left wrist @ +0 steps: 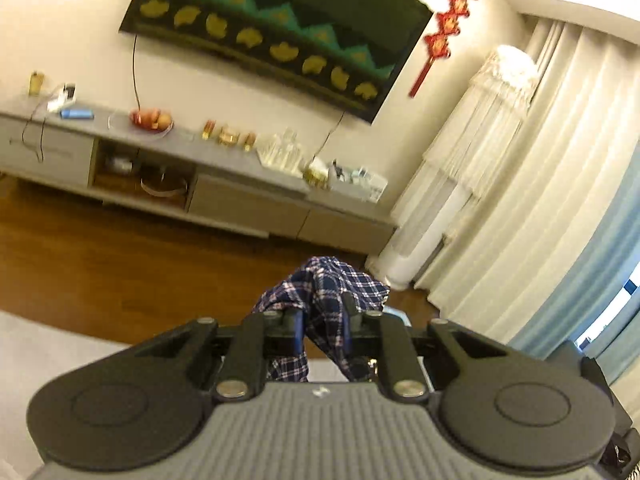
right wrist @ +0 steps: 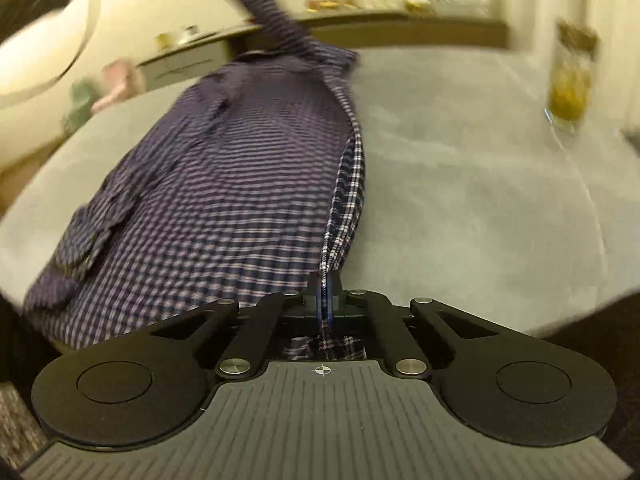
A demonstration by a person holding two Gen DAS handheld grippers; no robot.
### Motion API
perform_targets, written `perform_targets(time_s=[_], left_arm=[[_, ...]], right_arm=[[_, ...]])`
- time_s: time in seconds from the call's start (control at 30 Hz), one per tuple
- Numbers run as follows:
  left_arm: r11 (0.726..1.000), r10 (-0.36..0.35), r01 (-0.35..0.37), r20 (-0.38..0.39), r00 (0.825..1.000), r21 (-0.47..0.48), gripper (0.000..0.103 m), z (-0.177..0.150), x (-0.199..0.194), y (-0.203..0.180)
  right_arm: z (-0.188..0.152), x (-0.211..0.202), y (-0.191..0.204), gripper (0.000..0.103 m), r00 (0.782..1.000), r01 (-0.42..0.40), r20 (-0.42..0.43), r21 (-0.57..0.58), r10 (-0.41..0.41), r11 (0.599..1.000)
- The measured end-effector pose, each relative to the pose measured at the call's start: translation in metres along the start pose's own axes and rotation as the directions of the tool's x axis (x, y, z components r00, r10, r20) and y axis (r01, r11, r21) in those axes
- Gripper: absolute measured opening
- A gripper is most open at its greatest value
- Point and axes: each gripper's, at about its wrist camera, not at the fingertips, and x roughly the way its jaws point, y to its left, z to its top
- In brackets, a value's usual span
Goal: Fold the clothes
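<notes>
A navy plaid shirt lies stretched across a grey cloth-covered table in the right wrist view. Its far end rises off the table toward the top of the picture. My right gripper is shut on the shirt's near edge, the fabric pinched between its blue pads. In the left wrist view my left gripper is shut on a bunched fold of the same plaid shirt, held up in the air above the wooden floor. Cloth hangs down through the jaws.
A glass jar with yellow contents stands on the table at the far right. A person's light sleeve is at the left. Ahead of the left gripper are a long low cabinet with small items, a wall hanging and white curtains.
</notes>
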Motion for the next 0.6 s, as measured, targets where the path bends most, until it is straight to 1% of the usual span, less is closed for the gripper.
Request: perform_targets(time_s=[0.1,0.17,0.27,0.33,0.37,0.4,0.43,0.47,0.5,0.53,0.57,0.6], left_arm=[[1.0,0.021,-0.021,0.02,1.0,0.004,0.017,0.006,-0.006,0.004],[0.999,0.045,-0.045,-0.005,0.999,0.005,0.017,0.003,0.0,0.011],[0.997,0.08,-0.079,-0.053,0.995,0.015,0.017,-0.014,0.01,0.021],[0.996,0.093,-0.092,-0.07,0.993,0.017,0.017,-0.028,0.014,0.028],[0.995,0.099,-0.098,-0.075,0.992,0.018,0.017,-0.034,0.015,0.031],[0.994,0.104,-0.102,-0.069,0.992,0.022,0.017,-0.039,0.015,0.035],[0.994,0.108,-0.107,-0.062,0.992,0.026,0.017,-0.043,0.014,0.039],[0.994,0.111,-0.109,-0.054,0.992,0.025,0.017,-0.045,0.014,0.042],[0.994,0.11,-0.109,-0.045,0.993,0.019,0.017,-0.045,0.014,0.045],[0.994,0.11,-0.109,-0.034,0.993,0.012,0.017,-0.044,0.013,0.048],[0.994,0.11,-0.11,-0.025,0.994,0.006,0.017,-0.042,0.013,0.052],[0.994,0.109,-0.109,-0.02,0.994,0.001,0.017,-0.038,0.012,0.056]], right_arm=[[-0.001,-0.002,0.03,0.0,0.998,-0.065,-0.022,-0.123,0.063,0.99],[-0.003,0.001,0.048,0.0,0.994,-0.109,-0.045,-0.187,0.103,0.976],[-0.004,0.012,0.063,0.0,0.987,-0.158,-0.071,-0.23,0.145,0.96],[-0.003,0.02,0.069,0.0,0.981,-0.187,-0.1,-0.237,0.168,0.953],[-0.004,0.022,0.068,0.009,0.975,-0.209,-0.121,-0.231,0.185,0.95],[-0.004,0.023,0.065,0.014,0.968,-0.237,-0.142,-0.221,0.209,0.946],[-0.002,0.022,0.06,0.026,0.955,-0.28,-0.156,-0.191,0.253,0.941],[0.005,0.019,0.051,0.032,0.936,-0.338,-0.154,-0.13,0.318,0.932],[0.014,0.016,0.04,0.032,0.912,-0.397,-0.141,-0.058,0.386,0.916],[0.026,0.013,0.027,0.032,0.893,-0.439,-0.112,0.006,0.436,0.899],[0.04,0.009,0.012,0.032,0.879,-0.468,-0.071,0.061,0.471,0.882],[0.054,0.007,0.0,0.032,0.877,-0.474,-0.035,0.09,0.478,0.876]])
